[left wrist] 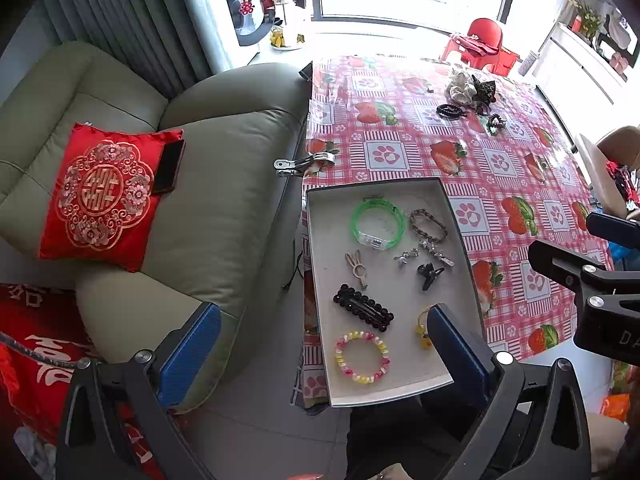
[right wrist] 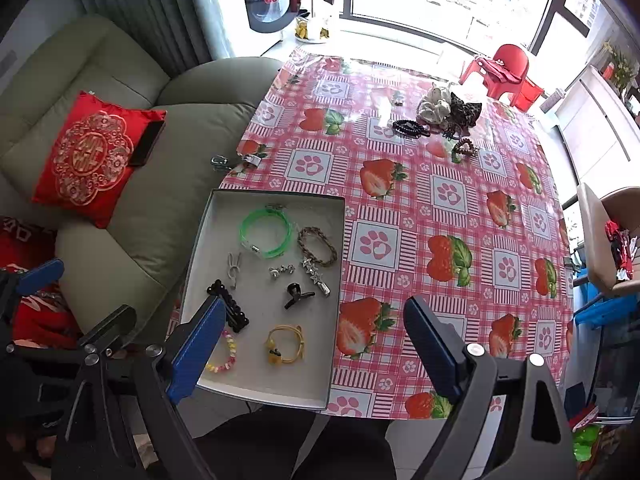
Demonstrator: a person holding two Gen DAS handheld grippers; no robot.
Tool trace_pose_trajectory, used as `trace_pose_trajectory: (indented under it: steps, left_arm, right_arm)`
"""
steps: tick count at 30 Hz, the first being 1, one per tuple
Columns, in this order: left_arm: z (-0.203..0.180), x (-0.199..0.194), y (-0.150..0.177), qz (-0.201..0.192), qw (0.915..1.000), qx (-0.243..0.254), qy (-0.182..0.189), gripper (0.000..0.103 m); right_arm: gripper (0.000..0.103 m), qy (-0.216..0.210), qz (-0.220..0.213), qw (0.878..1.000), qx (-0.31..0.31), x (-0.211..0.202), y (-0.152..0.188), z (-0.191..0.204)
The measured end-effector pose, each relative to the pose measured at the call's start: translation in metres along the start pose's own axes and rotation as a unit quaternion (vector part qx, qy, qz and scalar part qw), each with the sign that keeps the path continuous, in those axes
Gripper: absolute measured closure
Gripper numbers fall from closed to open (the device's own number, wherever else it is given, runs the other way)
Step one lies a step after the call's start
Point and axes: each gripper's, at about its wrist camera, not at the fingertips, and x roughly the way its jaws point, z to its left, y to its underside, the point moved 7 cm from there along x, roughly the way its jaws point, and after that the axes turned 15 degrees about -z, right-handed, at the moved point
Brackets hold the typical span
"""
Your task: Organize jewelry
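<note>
On the strawberry tablecloth (right wrist: pixel 400 216), jewelry tray (right wrist: pixel 224 208), scrunchies (right wrist: pixel 436 106) beyond, both grippers gaping, empty.

— Where's the shallow grey cardboard tray (right wrist: pixel 200 240)?

— On my counter (right wrist: pixel 440 208), at its near left corner, just beside the green padded sofa (right wrist: pixel 168 200).

— What's in it?

— The green plastic bangle (right wrist: pixel 265 232) at the far end, the brown braided bracelet (right wrist: pixel 317 246) right of it, the black beaded hair clip (left wrist: pixel 363 308) nearer me, the pink-and-yellow beaded bracelet (left wrist: pixel 362 358) nearest.

— And elsewhere?

— The cream fabric scrunchie (right wrist: pixel 434 106) lies at the counter's far side, well apart from the tray.
</note>
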Motion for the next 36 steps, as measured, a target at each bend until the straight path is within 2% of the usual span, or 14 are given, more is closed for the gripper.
trace_pose_trajectory:
  steps: [36]
  left_arm:
    - [-0.0077,-0.0017,0.0030,0.003,0.9998,0.019,-0.002,0.000]
  right_arm:
    - [0.011,0.000,0.005,1.000,-0.001,-0.0018,0.0074,-0.0062]
